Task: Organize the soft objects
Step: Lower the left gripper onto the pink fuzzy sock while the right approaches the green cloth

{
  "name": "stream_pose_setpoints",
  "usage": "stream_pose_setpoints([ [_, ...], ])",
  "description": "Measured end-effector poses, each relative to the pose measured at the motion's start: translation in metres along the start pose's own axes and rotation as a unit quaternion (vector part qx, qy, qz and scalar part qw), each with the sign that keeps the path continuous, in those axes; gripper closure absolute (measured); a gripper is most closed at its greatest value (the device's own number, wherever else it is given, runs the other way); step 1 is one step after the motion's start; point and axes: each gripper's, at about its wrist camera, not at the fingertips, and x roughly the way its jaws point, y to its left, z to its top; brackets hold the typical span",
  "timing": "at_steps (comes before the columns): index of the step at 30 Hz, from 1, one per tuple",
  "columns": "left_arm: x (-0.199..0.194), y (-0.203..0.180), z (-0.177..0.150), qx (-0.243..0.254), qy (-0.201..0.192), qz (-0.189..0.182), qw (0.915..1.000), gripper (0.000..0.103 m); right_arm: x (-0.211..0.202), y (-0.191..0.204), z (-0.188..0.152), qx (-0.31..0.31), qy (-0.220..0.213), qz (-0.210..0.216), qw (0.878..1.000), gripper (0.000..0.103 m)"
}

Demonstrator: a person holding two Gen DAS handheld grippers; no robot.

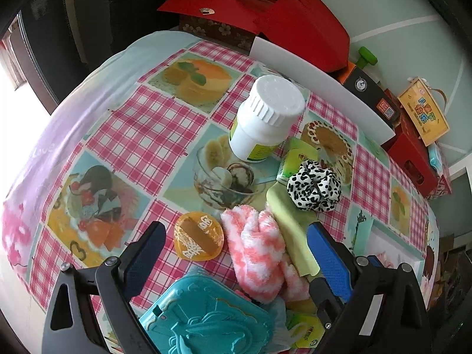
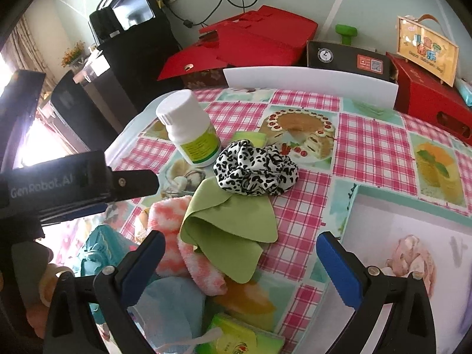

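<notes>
A pink-and-white fluffy sock (image 1: 259, 247) (image 2: 177, 236) lies on the checked tablecloth, partly under a folded green cloth (image 1: 292, 230) (image 2: 233, 230). A black-and-white spotted scrunchie (image 1: 314, 184) (image 2: 255, 168) sits just beyond the cloth. A pale blue soft item (image 2: 177, 303) lies near the front. My left gripper (image 1: 236, 250) is open above the sock, holding nothing. My right gripper (image 2: 240, 259) is open above the green cloth, holding nothing. The left gripper's body (image 2: 73, 183) shows at the left of the right wrist view.
A white pill bottle (image 1: 265, 118) (image 2: 188, 129) stands behind the soft things. An orange disc (image 1: 197, 242), a teal plastic case (image 1: 206, 315) and green tissue packs (image 1: 295, 159) (image 2: 239, 339) lie nearby. A box with a pale lining (image 2: 413, 253) is at right. Red boxes (image 1: 295, 20) line the back.
</notes>
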Motion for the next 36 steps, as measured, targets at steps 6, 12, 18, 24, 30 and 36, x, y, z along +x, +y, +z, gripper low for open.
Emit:
stream_pose_setpoints([
  [6, 0.004, -0.003, -0.001, 0.004, 0.005, 0.001, 1.0000, 0.007, 0.005, 0.001, 0.003, 0.000, 0.002, 0.013, 1.000, 0.000],
  [12, 0.007, -0.002, 0.000, 0.003, 0.010, 0.001, 0.9999, 0.007, 0.013, 0.004, 0.003, -0.001, 0.009, 0.020, 1.000, 0.007],
  [18, 0.014, -0.002, -0.001, 0.002, 0.020, 0.001, 0.9998, 0.007, 0.018, 0.004, 0.003, -0.001, 0.013, 0.024, 1.000, 0.014],
  [24, 0.017, -0.006, 0.000, 0.007, 0.024, 0.000, 0.9997, 0.007, 0.024, 0.002, 0.004, 0.003, 0.019, 0.031, 0.999, 0.022],
  [30, 0.020, -0.006, 0.001, 0.006, 0.030, -0.002, 0.9995, 0.007, 0.031, 0.001, 0.002, 0.008, 0.029, 0.047, 0.998, 0.035],
  [36, 0.023, -0.006, 0.002, 0.004, 0.035, -0.007, 0.9993, 0.007, 0.037, 0.002, 0.003, 0.005, 0.035, 0.056, 0.998, 0.045],
])
